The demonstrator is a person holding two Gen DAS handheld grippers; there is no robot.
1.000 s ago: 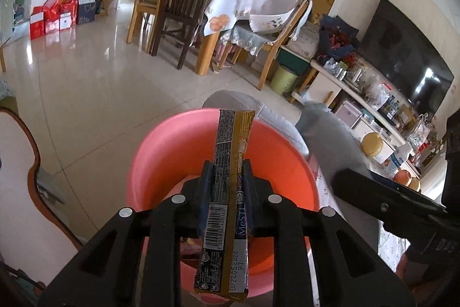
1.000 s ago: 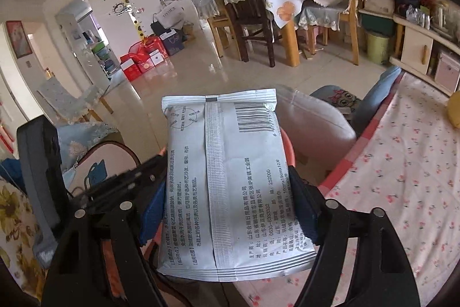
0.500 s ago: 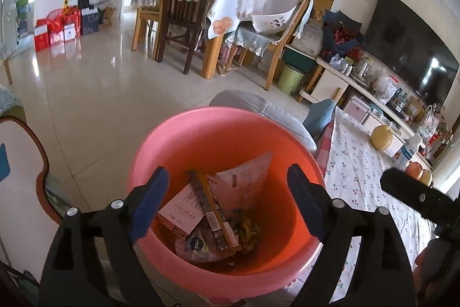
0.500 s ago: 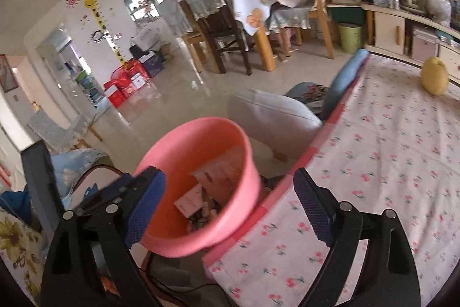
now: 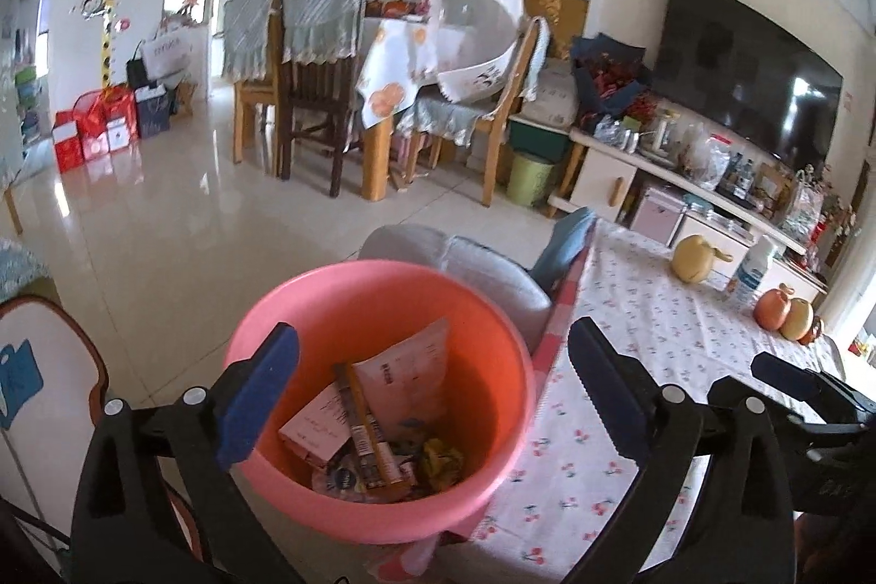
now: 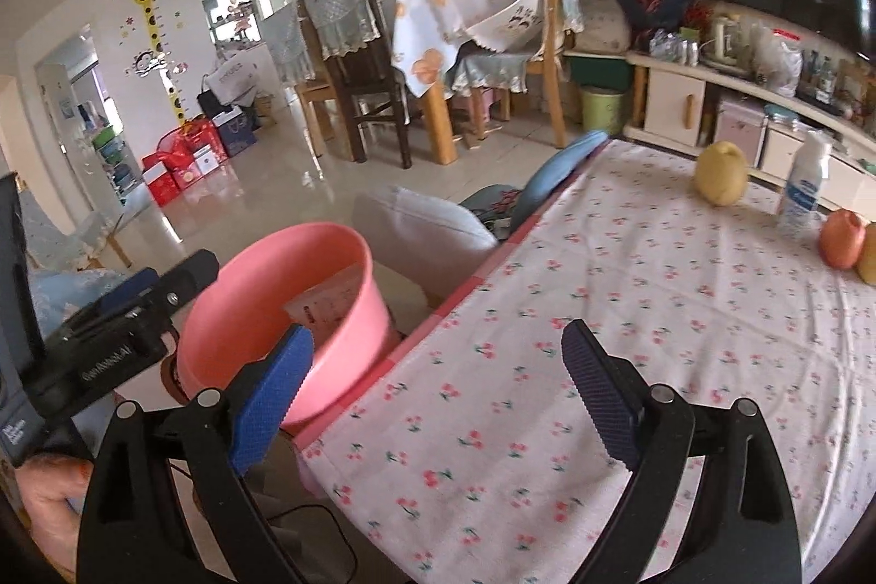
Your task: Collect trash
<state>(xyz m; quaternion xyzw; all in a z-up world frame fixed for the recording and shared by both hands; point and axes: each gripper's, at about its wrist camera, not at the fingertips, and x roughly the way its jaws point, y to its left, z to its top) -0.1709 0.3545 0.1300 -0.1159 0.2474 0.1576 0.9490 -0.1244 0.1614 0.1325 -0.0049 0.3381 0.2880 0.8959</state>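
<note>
A pink plastic bucket [image 5: 306, 310] stands beside the table's left edge and also shows in the right wrist view [image 6: 334, 255]. Inside lie a white foil packet [image 5: 408, 373], a long gold-and-black wrapper [image 5: 364, 425], a pink-white carton [image 5: 317, 431] and crumpled wrappers [image 5: 441, 455]. My left gripper [image 5: 432, 392] is open and empty just above the bucket. My right gripper [image 6: 435, 379] is open and empty over the table's near-left corner, right of the bucket. The left gripper's body [image 6: 109, 337] shows at the left of the right wrist view.
The table has a white cherry-print cloth [image 6: 629, 310]. At its far end stand a yellow pear-shaped object [image 6: 720, 173], a white bottle [image 6: 805, 184] and an orange fruit [image 6: 840, 236]. A grey cushion [image 6: 421, 233] lies beyond the bucket. Dining chairs [image 5: 312, 91] and a TV stand [image 5: 684, 195] are further off.
Both grippers opened and let go: the long wrapper and the white foil packet dropped into the bucket. The right gripper then swung right, over the table. The left drew back a little.
</note>
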